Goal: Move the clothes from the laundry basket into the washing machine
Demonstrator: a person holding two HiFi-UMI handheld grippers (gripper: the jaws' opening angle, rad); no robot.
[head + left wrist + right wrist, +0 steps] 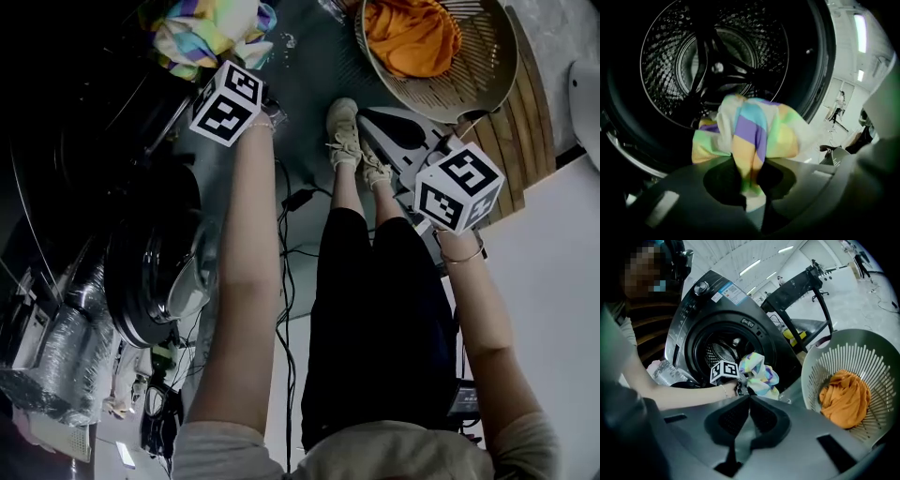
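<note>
Now the left gripper (753, 204) pinches the pastel garment (750, 136) between its jaws.

A bunched pastel garment (750, 136), gripped by the left tongs (753, 199), hung at the open washing machine (698, 319) mouth. An orange garment (844, 398) lay crumpled in the white slatted laundry basket (862, 359).

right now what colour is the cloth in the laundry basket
Orange; the cloth shows best in the right gripper view.
</note>
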